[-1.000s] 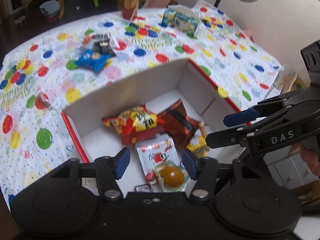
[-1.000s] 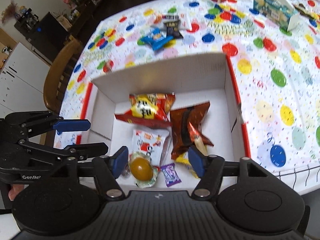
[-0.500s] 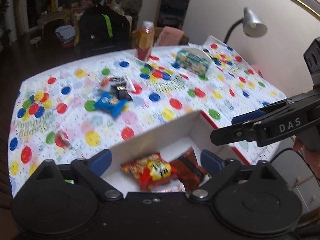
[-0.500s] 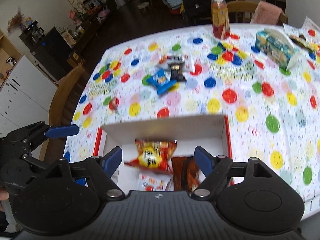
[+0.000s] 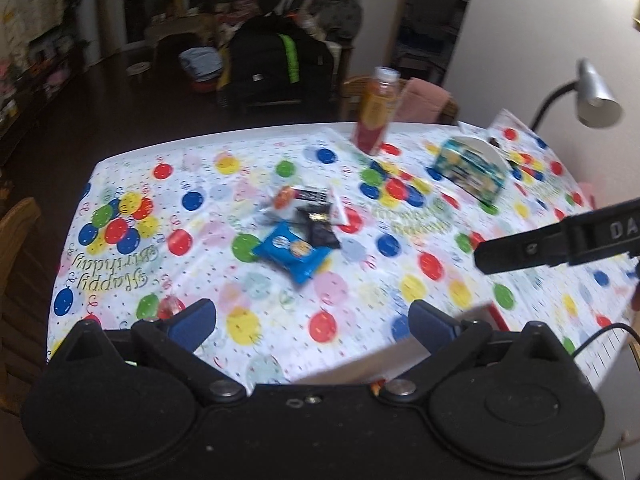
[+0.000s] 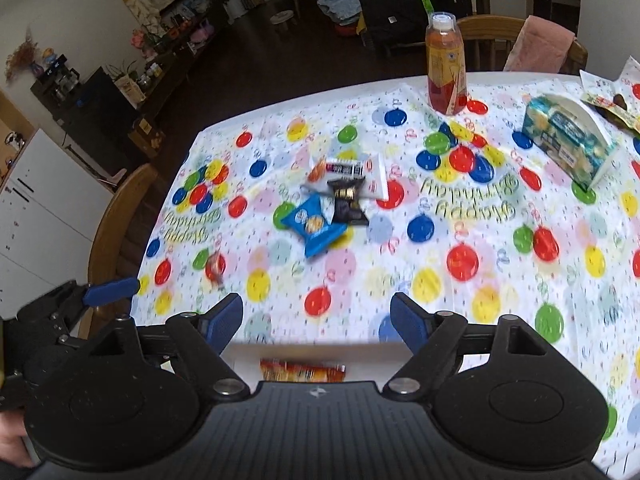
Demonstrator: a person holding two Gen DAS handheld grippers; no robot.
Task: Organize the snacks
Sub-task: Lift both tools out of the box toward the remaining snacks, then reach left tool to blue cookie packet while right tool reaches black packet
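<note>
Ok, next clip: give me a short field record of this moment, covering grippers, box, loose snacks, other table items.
left gripper: open, empty, above the table
right gripper: open, empty, above the box's far edge
box: white, at the near table edge, mostly hidden; a red-yellow bag shows inside
loose snacks: blue pack, black pack and white bar clustered mid-table; small red candy apart on the left
other items: bottle, tissue box, lamp
cloth: balloon print

I worked in a home dining room. A balloon-print birthday tablecloth [image 6: 460, 280] covered my table, with curved wooden chairs [image 6: 116, 216] and a cluttered dark sideboard [image 6: 120, 92] around it.
</note>
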